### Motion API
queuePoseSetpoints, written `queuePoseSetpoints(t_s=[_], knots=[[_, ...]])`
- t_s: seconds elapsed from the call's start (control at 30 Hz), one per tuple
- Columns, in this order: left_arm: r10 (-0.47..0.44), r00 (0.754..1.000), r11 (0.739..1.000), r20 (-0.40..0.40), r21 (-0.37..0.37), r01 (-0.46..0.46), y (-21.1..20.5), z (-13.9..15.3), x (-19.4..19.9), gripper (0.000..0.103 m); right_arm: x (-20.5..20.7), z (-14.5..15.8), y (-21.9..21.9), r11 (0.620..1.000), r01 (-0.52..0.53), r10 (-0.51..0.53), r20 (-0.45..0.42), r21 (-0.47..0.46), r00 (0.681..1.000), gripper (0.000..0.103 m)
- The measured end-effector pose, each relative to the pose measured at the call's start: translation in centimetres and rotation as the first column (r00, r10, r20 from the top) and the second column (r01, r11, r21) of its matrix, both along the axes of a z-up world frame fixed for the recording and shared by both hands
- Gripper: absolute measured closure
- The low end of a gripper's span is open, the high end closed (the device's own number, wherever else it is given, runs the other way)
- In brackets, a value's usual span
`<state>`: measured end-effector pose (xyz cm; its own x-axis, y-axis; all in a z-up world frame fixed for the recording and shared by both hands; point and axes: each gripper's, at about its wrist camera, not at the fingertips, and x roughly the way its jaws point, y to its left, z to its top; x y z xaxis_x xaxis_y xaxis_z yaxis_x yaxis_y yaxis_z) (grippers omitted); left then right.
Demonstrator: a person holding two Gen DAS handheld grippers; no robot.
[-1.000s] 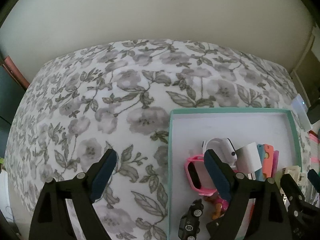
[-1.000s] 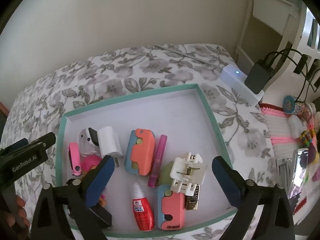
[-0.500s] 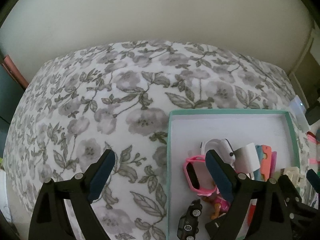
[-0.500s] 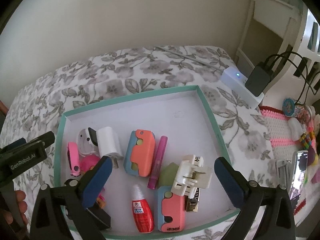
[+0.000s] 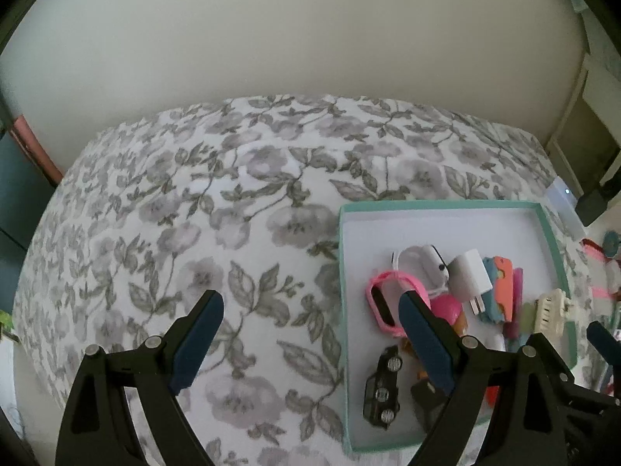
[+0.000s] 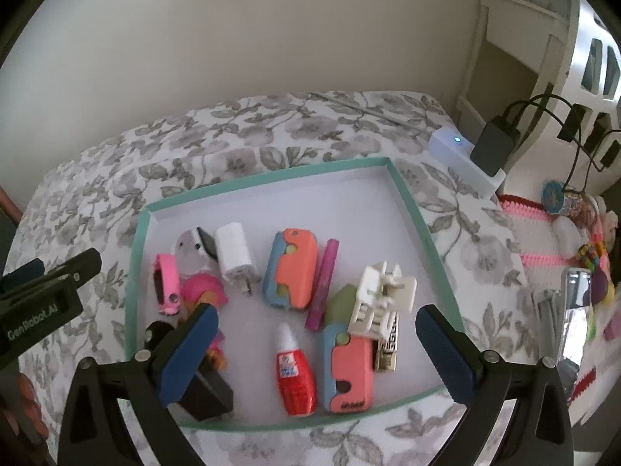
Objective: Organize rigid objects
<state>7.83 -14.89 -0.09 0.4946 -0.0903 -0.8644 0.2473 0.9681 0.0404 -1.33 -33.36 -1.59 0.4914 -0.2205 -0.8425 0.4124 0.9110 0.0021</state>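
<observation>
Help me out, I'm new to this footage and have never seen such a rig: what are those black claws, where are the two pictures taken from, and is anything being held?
No robot here: a person carries a two-finger tool in each hand, and each tool has its own wide-angle camera looking along its fingers. One picture comes from the left gripper, the other from the right gripper. Both are open and hold nothing. Below them, on a flowered cloth, sits a shallow teal-rimmed box with small things in it: a red bottle, a white charger plug, a pink watch and a black toy car.
</observation>
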Motion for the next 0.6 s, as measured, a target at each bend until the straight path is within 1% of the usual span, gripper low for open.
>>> queuePoseSetpoints(t_s=[0.1, 0.27, 0.43, 0.53, 0.6], knots=[[0.019, 1.0, 1.0, -0.008, 0.013, -0.019, 1.0, 0.2, -0.8, 0.011, -0.7, 0.5, 0.7, 1.0, -0.016, 0.016, 0.003, -0.025, 1.0, 0.0], [0.015, 1.0, 0.999, 0.023, 0.037, -0.015, 2.9, 0.6, -2.5, 0.011, -2.0, 0.8, 1.5, 0.999, -0.022, 0.022, 0.005, -0.044, 1.0, 0.0], [0.04, 0.999, 0.999, 0.032, 0.015, -0.04, 4.5, 1.3, -3.7, 0.011, -3.1, 0.9, 2.6, 0.998, -0.032, 0.032, -0.001, -0.05, 0.999, 0.0], [0.034, 0.999, 0.999, 0.028, -0.017, -0.033, 5.0, 1.5, -4.4, 0.011, -3.8, 1.2, 3.3, 0.997, -0.044, 0.045, 0.006, -0.057, 0.999, 0.0], [0.025, 0.999, 1.0, 0.034, -0.014, -0.025, 5.2, 1.6, -4.9, 0.011, -4.1, 1.4, 3.7, 0.996, -0.051, 0.051, 0.008, -0.07, 0.999, 0.0]])
